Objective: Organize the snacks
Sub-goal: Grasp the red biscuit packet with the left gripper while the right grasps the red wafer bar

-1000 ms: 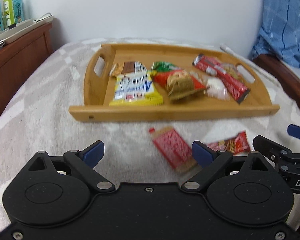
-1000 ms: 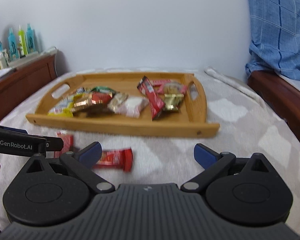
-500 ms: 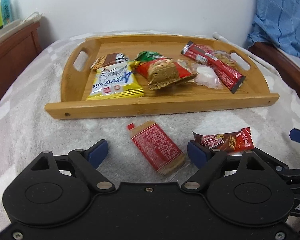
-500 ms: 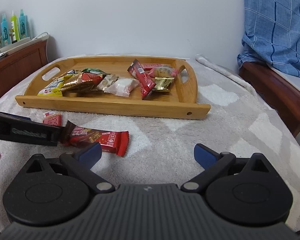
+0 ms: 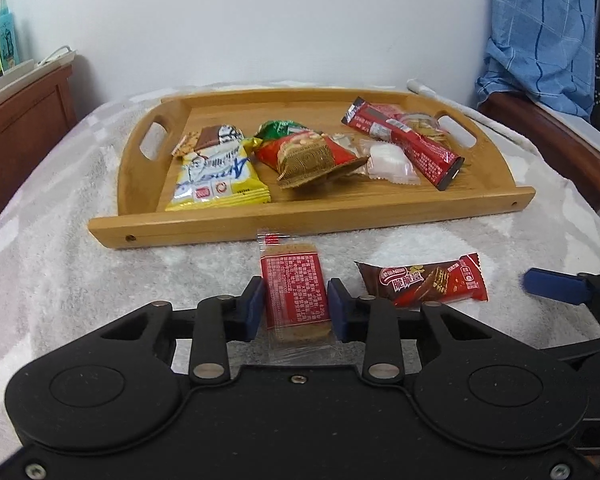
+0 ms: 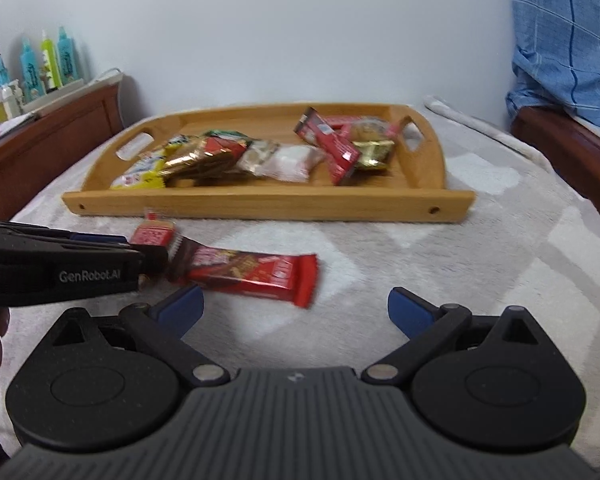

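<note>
My left hand-held gripper (image 5: 295, 307) has just been closing, and its blue pads now pinch the red-labelled biscuit packet (image 5: 294, 297) lying on the blanket (image 5: 52, 264), just near of the wooden tray (image 5: 308, 224). The slick wrapper could squirt out if I lift crooked. My right hand-held gripper (image 6: 294, 310) stands wide and empty; only its view, somewhat blurred, shows the wafer bar (image 6: 246, 271) clear of its pads.
</note>
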A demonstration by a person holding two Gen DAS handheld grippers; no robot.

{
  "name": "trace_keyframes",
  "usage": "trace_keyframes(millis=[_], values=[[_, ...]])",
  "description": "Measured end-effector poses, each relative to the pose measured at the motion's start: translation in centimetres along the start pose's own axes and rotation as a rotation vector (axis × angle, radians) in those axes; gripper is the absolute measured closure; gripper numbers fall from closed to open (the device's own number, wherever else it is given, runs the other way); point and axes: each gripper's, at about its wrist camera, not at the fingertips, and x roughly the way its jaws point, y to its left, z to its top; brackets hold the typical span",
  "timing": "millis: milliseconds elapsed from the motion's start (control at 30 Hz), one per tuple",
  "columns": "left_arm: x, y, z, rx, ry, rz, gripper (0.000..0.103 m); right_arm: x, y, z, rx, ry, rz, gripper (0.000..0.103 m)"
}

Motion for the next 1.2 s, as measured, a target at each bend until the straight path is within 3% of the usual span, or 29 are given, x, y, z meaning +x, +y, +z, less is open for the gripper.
trace_keyframes(millis=[233, 567, 667, 767, 1200], values=[[-1.4, 1.8, 0.6, -0.036, -0.030, 0.006, 0.071, 0.5, 1.9, -0.3, 0.008, -0.044, 0.027, 0.000], [-2.0, 3.1, 1.0, -0.050, -0.052, 0.025, 0.071, 1.6, 4.0, -0.6, 0.027, -0.095, -0.054, 0.004], [-1.9, 3.1, 1.0, -0.050, -0.050, 0.029, 0.071, 1.9, 4.4, -0.7, 0.010, -0.090, -0.070, 0.016], [-1.9, 3.0, 1.0, -0.051, -0.049, 0.029, 0.071, 1.6, 4.5, -0.7, -0.009, -0.098, -0.078, 0.034], [-1.9, 2.9, 1.4, -0.062, -0.044, 0.038, 0.071, -0.2, 3.1, -0.2, 0.018, -0.128, -0.073, 0.036]])
